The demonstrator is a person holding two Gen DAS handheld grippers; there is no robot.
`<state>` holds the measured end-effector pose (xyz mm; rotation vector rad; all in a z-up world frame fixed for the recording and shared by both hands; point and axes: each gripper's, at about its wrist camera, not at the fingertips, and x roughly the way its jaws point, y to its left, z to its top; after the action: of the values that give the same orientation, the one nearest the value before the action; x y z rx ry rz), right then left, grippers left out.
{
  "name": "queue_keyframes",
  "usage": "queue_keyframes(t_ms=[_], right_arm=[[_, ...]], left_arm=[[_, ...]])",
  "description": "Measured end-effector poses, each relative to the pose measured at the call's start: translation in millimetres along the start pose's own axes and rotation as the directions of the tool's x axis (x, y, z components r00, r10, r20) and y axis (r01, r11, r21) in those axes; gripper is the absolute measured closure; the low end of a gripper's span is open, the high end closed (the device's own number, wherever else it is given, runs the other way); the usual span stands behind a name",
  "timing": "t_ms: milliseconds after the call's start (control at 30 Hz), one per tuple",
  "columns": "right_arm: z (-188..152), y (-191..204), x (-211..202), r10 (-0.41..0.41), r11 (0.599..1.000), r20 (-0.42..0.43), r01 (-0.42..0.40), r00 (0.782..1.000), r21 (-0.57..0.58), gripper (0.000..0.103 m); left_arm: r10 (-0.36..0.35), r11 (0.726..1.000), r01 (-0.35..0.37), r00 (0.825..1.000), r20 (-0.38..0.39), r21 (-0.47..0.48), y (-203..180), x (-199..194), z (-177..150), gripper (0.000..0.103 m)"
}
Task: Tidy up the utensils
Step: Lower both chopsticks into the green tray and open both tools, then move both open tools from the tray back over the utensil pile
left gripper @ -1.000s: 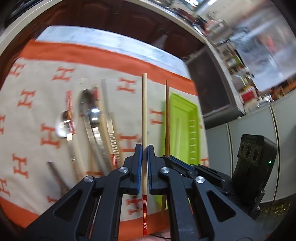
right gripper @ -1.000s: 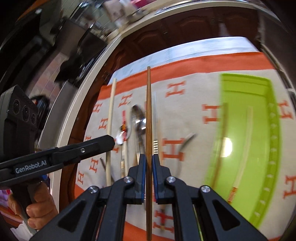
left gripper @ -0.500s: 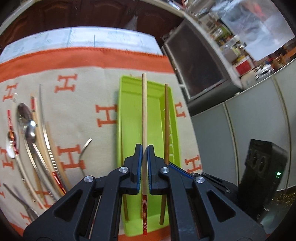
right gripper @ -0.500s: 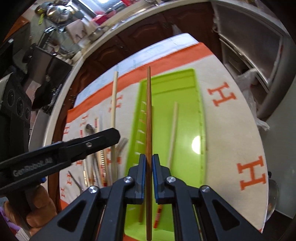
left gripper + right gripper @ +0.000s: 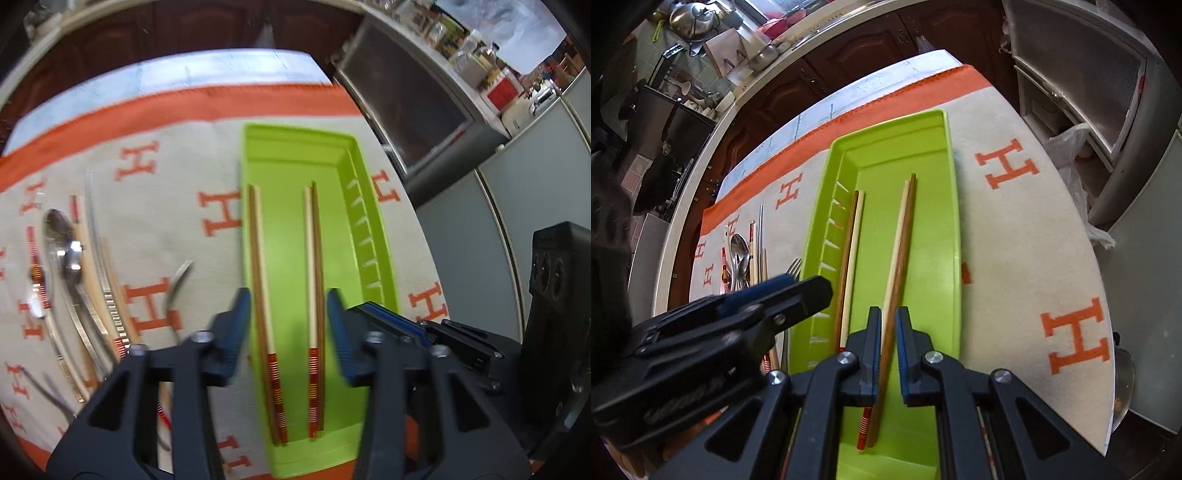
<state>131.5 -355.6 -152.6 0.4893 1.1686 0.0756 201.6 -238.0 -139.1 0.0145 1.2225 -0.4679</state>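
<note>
The step in hand looked like the release of chopsticks into the green tray (image 5: 369, 236): the left gripper (image 5: 288, 321) hung over the tray's near end with its jaws spread wide and nothing between them, and two pairs of chopsticks lay lengthwise on the tray floor just ahead of and beneath that gap, one pair (image 5: 264, 306) by the left jaw and the other pair (image 5: 314, 295) nearer the right jaw. The right gripper (image 5: 885, 354) had its jaws parted only a little, with the dark brown chopstick (image 5: 899, 258) running between them; it seemed to lie loose on the tray rather than pinched, though contact could not be ruled out. The next move probably called for lifting both grippers clear and reaching well to the left of the jaws, where spoons (image 5: 70, 254), a fork (image 5: 177, 288) and more chopsticks lay on the cloth (image 5: 177, 155) covering the table. Large orange "H" letters patterned that cloth; embossed lettering on the left gripper's body in the right wrist view was too blurred to read.
</note>
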Motion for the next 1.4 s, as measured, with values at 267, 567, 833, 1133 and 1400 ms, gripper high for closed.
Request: queue_keyframes(t_ms=[267,567,833,1133,1400], right_arm=[[-8.1,14.1,-10.0,0.011,1.0,0.023,-0.011,1.0,-0.013,0.095],[-22.4,40.7,-22.9,0.001,0.998,0.049,0.003,0.999,-0.068,0.095],[-36.8,69.0,-29.7,-0.001,0.992,0.052,0.007,0.999,-0.128,0.095],[-49.6,98.6,-32.5,-0.009,0.982,0.048,0.018,0.999,-0.187,0.095],[-57.0,127.9,-29.4,-0.004,0.97,0.038,0.013,0.999,-0.243,0.095]], left_arm=[[0.071,0.997,-0.069,0.993,0.09,-0.019,21.5,-44.4,-18.6,0.058],[0.129,0.991,-0.123,0.982,0.14,-0.047,48.2,-81.6,-40.9,0.058],[0.146,0.989,-0.138,0.974,0.175,-0.055,61.7,-108.3,-65.0,0.058],[0.17,0.985,-0.159,0.958,0.23,-0.068,81.9,-139.5,-84.1,0.058],[0.204,0.976,-0.176,0.948,0.246,-0.13,118.4,-161.8,-102.2,0.058]])
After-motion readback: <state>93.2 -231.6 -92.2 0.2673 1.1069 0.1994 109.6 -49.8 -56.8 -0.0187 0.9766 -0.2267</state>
